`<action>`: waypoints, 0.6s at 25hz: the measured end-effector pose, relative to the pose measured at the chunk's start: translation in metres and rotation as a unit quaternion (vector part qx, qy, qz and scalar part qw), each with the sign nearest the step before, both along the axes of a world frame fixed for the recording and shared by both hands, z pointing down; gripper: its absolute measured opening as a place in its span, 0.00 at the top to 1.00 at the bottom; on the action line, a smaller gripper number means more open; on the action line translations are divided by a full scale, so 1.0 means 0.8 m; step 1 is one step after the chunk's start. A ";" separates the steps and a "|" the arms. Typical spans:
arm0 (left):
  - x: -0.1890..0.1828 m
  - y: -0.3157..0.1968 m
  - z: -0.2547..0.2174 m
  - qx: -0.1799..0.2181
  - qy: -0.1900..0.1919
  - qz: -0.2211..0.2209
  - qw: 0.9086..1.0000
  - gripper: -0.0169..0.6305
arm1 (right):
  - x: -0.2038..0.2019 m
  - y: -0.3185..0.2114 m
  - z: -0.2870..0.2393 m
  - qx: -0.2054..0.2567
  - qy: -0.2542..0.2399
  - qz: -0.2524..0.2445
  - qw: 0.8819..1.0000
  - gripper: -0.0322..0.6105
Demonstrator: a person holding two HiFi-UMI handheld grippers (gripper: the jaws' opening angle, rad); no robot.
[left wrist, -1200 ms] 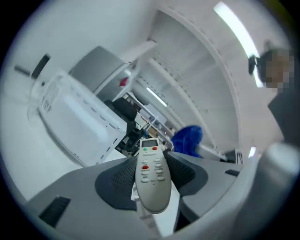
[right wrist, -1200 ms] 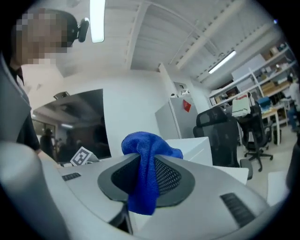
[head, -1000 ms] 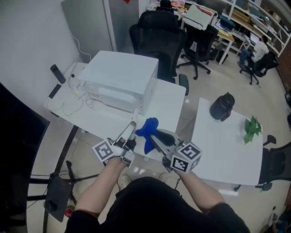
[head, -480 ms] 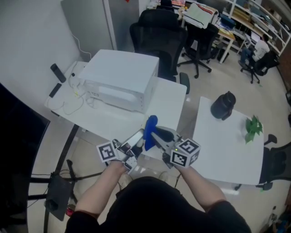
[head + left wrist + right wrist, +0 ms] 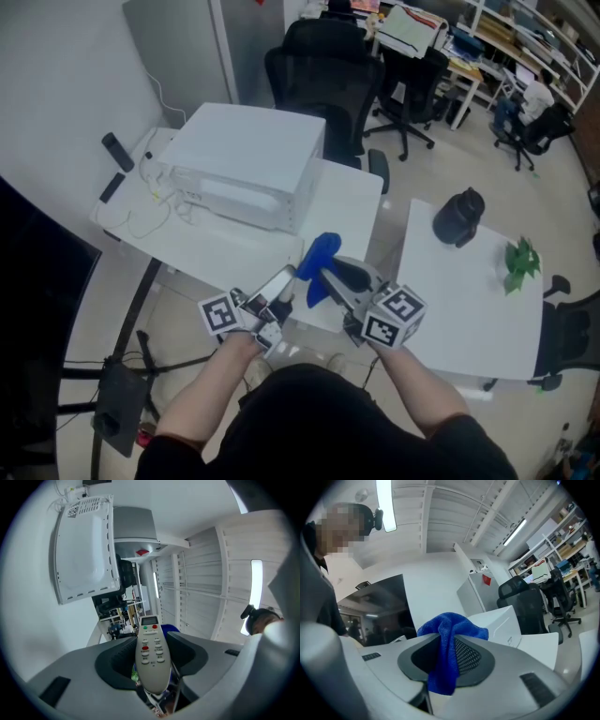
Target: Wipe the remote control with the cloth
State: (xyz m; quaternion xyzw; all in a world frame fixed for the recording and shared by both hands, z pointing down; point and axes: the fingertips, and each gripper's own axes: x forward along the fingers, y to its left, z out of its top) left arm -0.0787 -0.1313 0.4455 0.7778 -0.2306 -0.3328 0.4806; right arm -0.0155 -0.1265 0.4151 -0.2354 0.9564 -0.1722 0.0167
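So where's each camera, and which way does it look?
Head view: on the person's head, looking steeply down at both forearms, the left hand-held gripper holding the remote control, the right hand-held gripper holding the blue cloth.
Left gripper view: on that hand-held gripper, looking along its jaws past the remote control at the white box.
Right gripper view: on that hand-held gripper, looking along its jaws past the cloth; the person's shoulder shows left.
All three show the white box.

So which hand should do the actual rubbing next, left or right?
Right, probably. The right gripper is shut on the blue cloth, whose free end sticks out past the jaws. The left gripper just holds the remote control, buttons exposed, close beside the cloth.
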 end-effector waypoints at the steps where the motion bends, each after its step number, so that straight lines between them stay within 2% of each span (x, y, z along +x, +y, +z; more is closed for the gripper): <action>1: -0.007 -0.006 -0.002 0.001 0.003 -0.011 1.000 0.66 | -0.008 0.013 0.006 0.001 0.006 -0.013 1.000 0.81; 4: -0.019 -0.018 -0.009 0.005 0.013 -0.028 1.000 0.66 | -0.033 0.042 0.022 -0.003 0.018 -0.049 0.999 0.81; 8: -0.012 -0.013 -0.018 0.011 0.024 -0.011 1.000 0.66 | -0.048 0.051 0.031 -0.014 0.021 -0.070 0.997 0.81; 11: 0.001 -0.002 -0.018 0.014 0.020 0.012 1.000 0.66 | -0.039 0.040 0.027 -0.016 0.017 -0.055 0.998 0.81; 15: 0.018 0.016 -0.014 0.022 -0.008 0.052 0.998 0.65 | -0.016 0.011 0.017 -0.012 0.005 -0.022 1.000 0.81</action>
